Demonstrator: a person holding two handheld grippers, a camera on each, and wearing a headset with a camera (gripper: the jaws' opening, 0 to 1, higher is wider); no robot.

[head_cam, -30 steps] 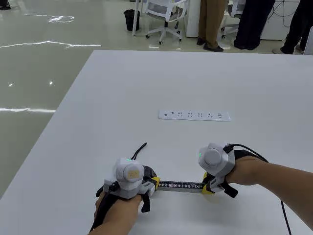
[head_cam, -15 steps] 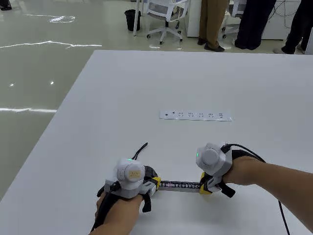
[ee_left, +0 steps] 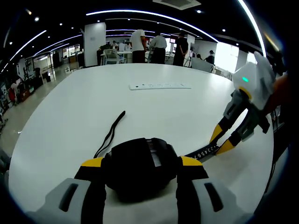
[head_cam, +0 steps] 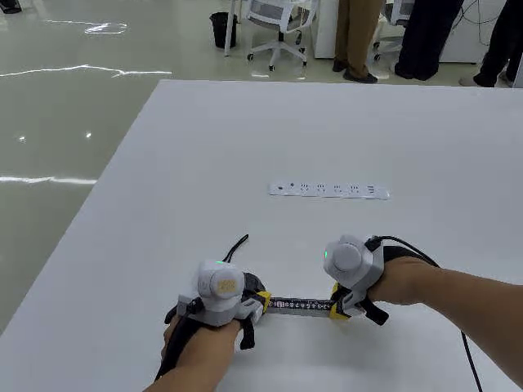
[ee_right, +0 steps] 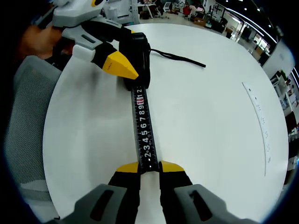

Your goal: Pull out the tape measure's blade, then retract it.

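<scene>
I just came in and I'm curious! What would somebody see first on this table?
First, the black tape measure case close to the person, clamped between the jaws of the yellow-tipped left gripper. Its black numbered blade stretches flat across the white table to the right gripper, which pinches the blade's end. Farther back lies a long white power strip.

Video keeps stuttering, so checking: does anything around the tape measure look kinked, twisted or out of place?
Nothing stands out. The left gripper clamps the black tape measure case, and its numbered blade runs straight and flat over the white table to the right gripper pinching its tip. The black wrist strap trails loose from the case.
</scene>
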